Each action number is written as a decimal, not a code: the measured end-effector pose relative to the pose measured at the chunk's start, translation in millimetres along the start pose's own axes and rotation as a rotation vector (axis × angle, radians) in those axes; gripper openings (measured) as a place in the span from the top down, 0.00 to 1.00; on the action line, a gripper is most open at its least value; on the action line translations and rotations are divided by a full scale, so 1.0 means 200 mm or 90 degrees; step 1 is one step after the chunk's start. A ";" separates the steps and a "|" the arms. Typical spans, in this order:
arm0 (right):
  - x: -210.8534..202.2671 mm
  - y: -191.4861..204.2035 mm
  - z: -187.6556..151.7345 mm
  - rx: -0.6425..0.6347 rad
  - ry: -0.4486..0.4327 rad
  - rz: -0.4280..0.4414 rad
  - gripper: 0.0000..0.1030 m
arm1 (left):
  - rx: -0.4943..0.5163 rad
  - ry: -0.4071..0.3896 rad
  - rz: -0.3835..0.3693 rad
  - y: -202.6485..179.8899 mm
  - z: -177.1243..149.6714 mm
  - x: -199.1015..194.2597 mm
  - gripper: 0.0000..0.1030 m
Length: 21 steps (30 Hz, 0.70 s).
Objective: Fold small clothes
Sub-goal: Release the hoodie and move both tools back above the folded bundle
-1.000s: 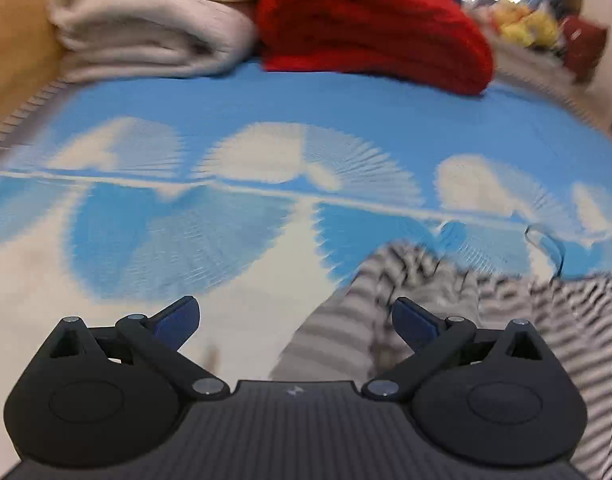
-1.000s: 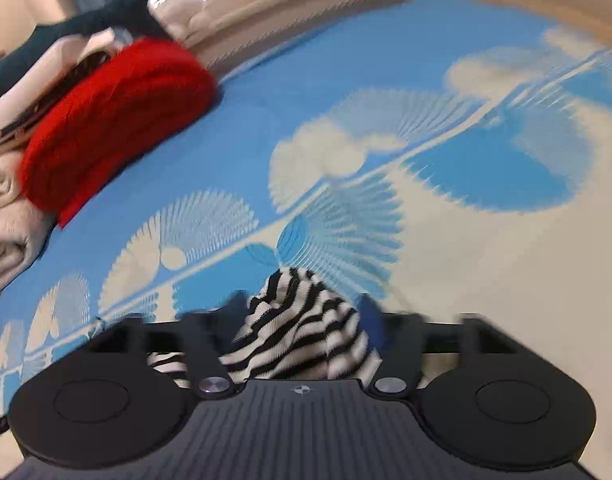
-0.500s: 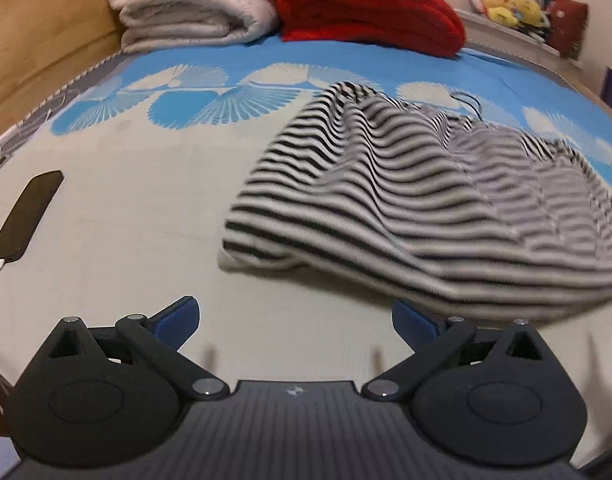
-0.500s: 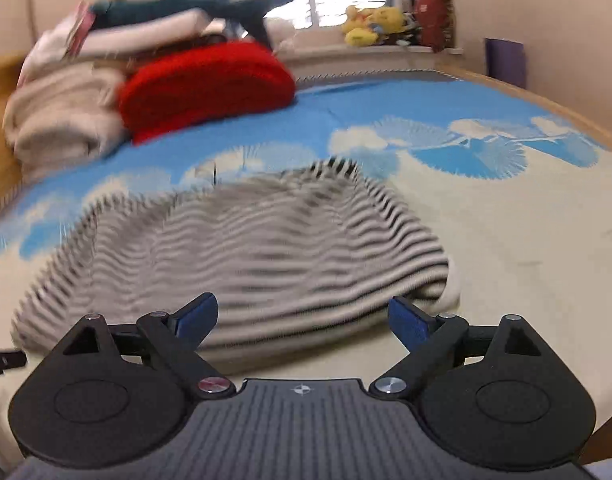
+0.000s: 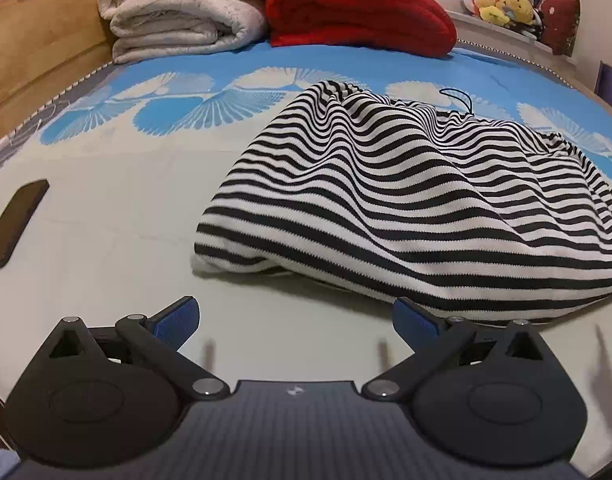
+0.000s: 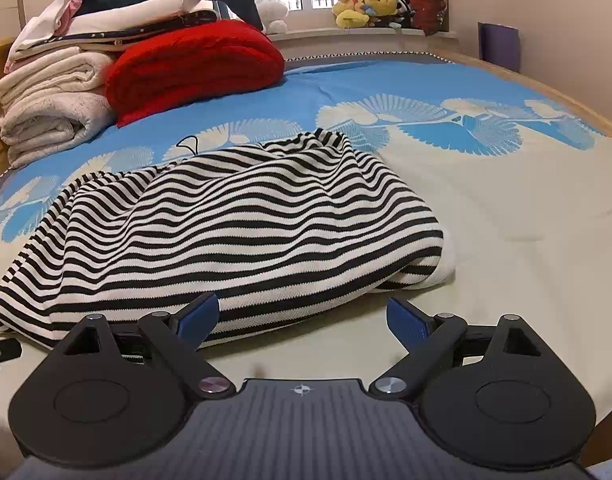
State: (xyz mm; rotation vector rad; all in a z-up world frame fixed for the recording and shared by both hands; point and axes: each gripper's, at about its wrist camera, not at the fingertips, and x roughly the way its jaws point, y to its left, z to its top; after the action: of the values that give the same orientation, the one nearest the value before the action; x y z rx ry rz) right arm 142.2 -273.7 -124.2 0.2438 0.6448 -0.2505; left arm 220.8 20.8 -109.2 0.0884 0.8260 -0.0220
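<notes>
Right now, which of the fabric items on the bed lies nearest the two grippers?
The striped garment, spread loosely just ahead of both open grippers; the red blanket and white blanket sit folded far behind.

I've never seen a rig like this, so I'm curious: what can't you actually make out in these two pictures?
- Striped garment: type unclear, bunched up; left view's right edge cuts it off.
- Dark flat object: cut by the left view's left edge; unidentifiable.
- Plush toys on the sill: too small in the right view.
- Folded stack: contents hidden by folding.
</notes>
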 end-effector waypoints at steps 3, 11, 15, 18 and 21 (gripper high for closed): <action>0.01 0.01 0.00 -0.001 0.002 0.001 0.11 | 0.004 0.004 -0.005 -0.01 0.00 0.01 0.00; 0.03 0.02 0.00 0.003 0.014 0.001 0.11 | 0.009 0.004 -0.011 -0.02 0.00 0.01 0.00; 0.04 0.01 0.00 0.002 0.018 -0.004 0.11 | 0.005 0.004 -0.011 -0.02 0.00 0.01 0.00; 0.04 0.01 -0.01 0.006 0.024 -0.006 0.11 | 0.006 0.005 -0.010 -0.02 0.00 0.01 0.00; 0.04 0.00 -0.01 0.009 0.026 -0.008 0.11 | 0.007 0.004 -0.009 -0.02 0.00 0.01 0.00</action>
State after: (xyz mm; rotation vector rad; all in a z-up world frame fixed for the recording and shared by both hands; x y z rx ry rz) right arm 147.5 -273.7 -130.7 0.2585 0.6852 -0.2625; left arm 221.8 17.0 -111.1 0.0930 0.8333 -0.0391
